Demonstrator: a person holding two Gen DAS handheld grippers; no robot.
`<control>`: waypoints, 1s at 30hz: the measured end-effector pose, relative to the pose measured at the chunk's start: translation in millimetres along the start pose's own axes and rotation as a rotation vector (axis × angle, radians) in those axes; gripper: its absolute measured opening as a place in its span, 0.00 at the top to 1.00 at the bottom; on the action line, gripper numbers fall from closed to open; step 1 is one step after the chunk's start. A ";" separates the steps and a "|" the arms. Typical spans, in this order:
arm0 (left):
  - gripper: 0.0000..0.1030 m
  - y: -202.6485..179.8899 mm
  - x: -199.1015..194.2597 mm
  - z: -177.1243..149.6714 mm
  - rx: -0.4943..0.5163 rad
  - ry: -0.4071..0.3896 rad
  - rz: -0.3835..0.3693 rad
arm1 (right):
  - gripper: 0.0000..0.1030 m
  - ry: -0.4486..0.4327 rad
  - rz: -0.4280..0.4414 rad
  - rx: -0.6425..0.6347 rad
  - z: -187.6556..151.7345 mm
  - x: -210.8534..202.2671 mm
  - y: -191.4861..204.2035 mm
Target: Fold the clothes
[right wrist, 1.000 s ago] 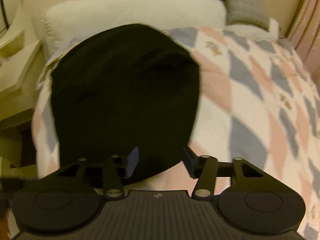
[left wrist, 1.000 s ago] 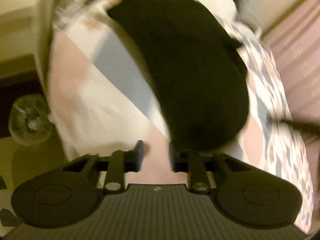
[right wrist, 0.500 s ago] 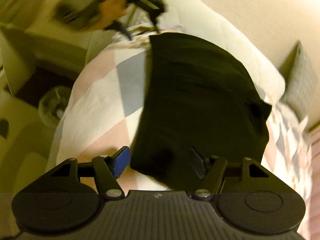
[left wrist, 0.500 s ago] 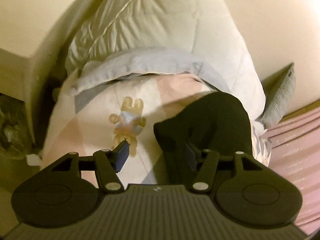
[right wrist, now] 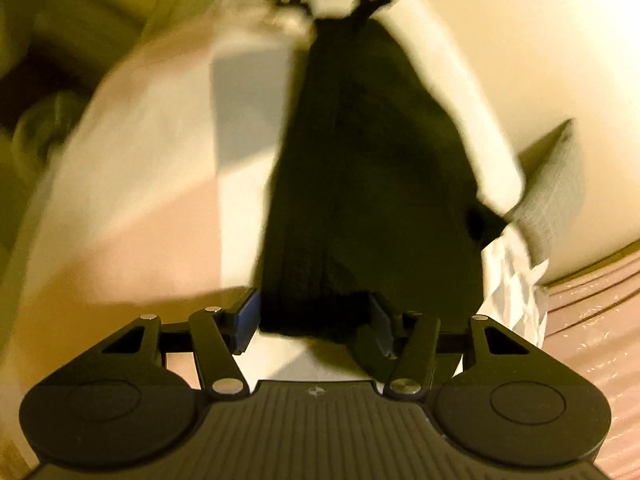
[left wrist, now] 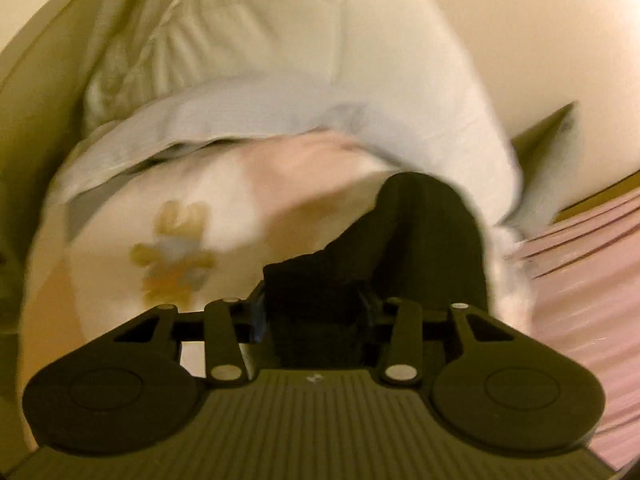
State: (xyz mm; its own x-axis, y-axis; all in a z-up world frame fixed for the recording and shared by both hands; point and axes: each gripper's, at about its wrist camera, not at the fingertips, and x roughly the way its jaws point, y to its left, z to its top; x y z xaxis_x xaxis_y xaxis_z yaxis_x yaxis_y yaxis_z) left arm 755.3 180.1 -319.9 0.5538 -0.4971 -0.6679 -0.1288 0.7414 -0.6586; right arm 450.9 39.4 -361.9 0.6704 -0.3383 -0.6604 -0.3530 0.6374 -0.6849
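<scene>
Right gripper (right wrist: 314,316) released, astride garment (right wrist: 372,184) near end; long axis runs straight ahead to left gripper (left wrist: 314,314), released, at far end.

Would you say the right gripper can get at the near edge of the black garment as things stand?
Probably yes: the black garment's near edge already lies between the right gripper's open fingers, with nothing in the way.

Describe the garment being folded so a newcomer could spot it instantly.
Find the bed with its pink, grey and white patchwork cover. On it, below the white pillow, lies the garment. It is the only black thing, plain and unpatterned.
</scene>
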 end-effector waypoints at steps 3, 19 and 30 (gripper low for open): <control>0.57 3.8 -6.6 1.1 -0.017 -0.023 0.009 | 0.37 -0.044 0.031 0.021 6.2 -8.8 -2.4; 0.77 -119.2 -97.3 14.6 0.271 -0.121 -0.121 | 0.67 -0.110 0.165 0.380 8.4 -53.1 -88.1; 0.78 -384.4 -206.0 -76.0 0.755 -0.073 -0.422 | 0.67 -0.332 0.392 1.163 -87.6 -179.6 -252.2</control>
State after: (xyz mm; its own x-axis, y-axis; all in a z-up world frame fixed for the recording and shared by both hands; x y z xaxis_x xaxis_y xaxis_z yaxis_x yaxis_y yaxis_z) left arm 628.2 -36.8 44.5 0.4870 -0.7871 -0.3785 0.6658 0.6151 -0.4225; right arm 362.4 -121.3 -97.6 0.8413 0.0916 -0.5327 0.1019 0.9410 0.3227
